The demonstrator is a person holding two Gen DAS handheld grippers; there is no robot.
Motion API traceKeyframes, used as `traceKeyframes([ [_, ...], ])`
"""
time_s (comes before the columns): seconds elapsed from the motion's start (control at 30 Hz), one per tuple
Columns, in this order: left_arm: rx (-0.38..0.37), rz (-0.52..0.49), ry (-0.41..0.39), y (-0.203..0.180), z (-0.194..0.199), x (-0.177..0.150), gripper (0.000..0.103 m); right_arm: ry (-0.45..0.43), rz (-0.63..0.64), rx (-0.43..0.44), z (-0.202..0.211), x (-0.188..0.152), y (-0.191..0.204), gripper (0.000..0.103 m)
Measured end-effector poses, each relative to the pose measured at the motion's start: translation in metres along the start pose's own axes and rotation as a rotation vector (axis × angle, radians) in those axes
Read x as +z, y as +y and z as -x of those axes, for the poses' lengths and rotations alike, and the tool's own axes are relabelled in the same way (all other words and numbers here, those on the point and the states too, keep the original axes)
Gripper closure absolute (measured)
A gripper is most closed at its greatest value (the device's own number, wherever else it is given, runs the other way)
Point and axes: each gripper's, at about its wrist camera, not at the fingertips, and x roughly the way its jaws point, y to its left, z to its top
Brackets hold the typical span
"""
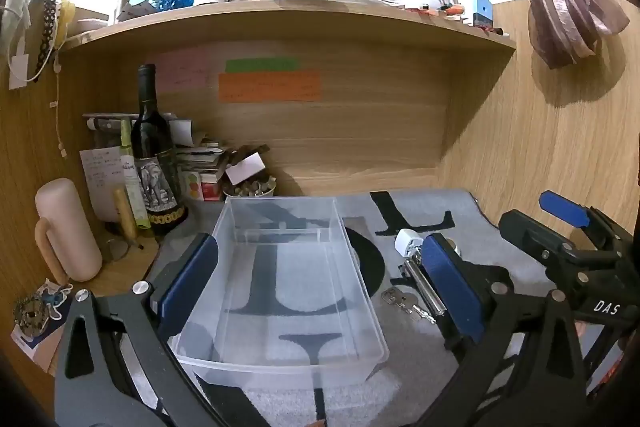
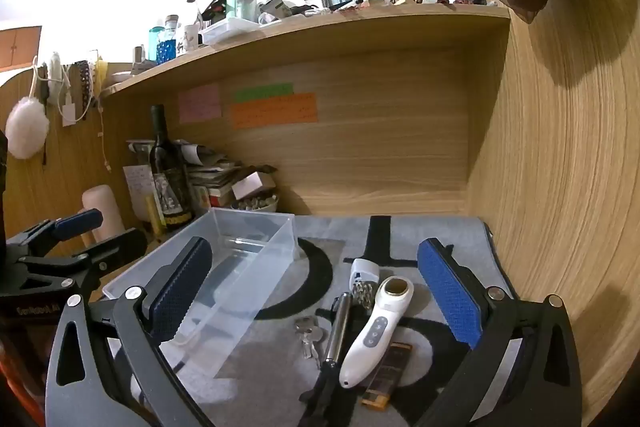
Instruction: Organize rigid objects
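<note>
Both tools, left (image 1: 320, 275) and right (image 2: 316, 291), gape wide, empty; right pad hides part of adapter (image 1: 408, 241)

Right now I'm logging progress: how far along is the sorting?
Nothing is done: the clear bin is empty. Nothing is in hand: both claws, left and right, are open. The keys, white device and adapter lie on the mat.

Legible markings are few. My right gripper (image 1: 568, 231), seen from the left wrist camera, carries white letters "DAS" on its black frame. My left gripper (image 2: 84, 231), seen from the right wrist camera, bears a partly readable "GenRobot.AI". Writing on the orange note (image 2: 275, 110) and bottle labels is too blurred to read.
</note>
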Motion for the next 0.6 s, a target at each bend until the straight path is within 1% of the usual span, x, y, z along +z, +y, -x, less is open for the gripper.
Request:
traceKeyframes([
  [0.07, 0.01, -0.025, 0.005, -0.0007, -0.0001, 0.0002, 0.0, -0.005, -0.008, 0.003, 0.0004, 0.0001, -0.0001, 0.0],
  [0.23, 0.011, -0.018, 0.0, -0.0011, -0.001, 0.0005, 0.0, 0.003, -0.007, -0.001, 0.0004, 0.0005, -0.0003, 0.0],
  [0.3, 0.011, -0.018, -0.002, -0.0069, 0.0004, 0.0038, 0.0, 0.006, -0.006, 0.0, 0.0002, 0.0007, -0.0001, 0.0],
  [0.43, 0.007, -0.014, -0.009, -0.0044, 0.0011, 0.0063, 0.0, 0.005, -0.001, -0.001, -0.0057, -0.0063, 0.0033, 0.0],
  [0.6, 0.013, -0.021, -0.02, -0.0061, 0.0037, 0.0038, 0.0, 0.01, 0.007, 0.0, -0.0056, -0.0043, 0.0043, 0.0],
])
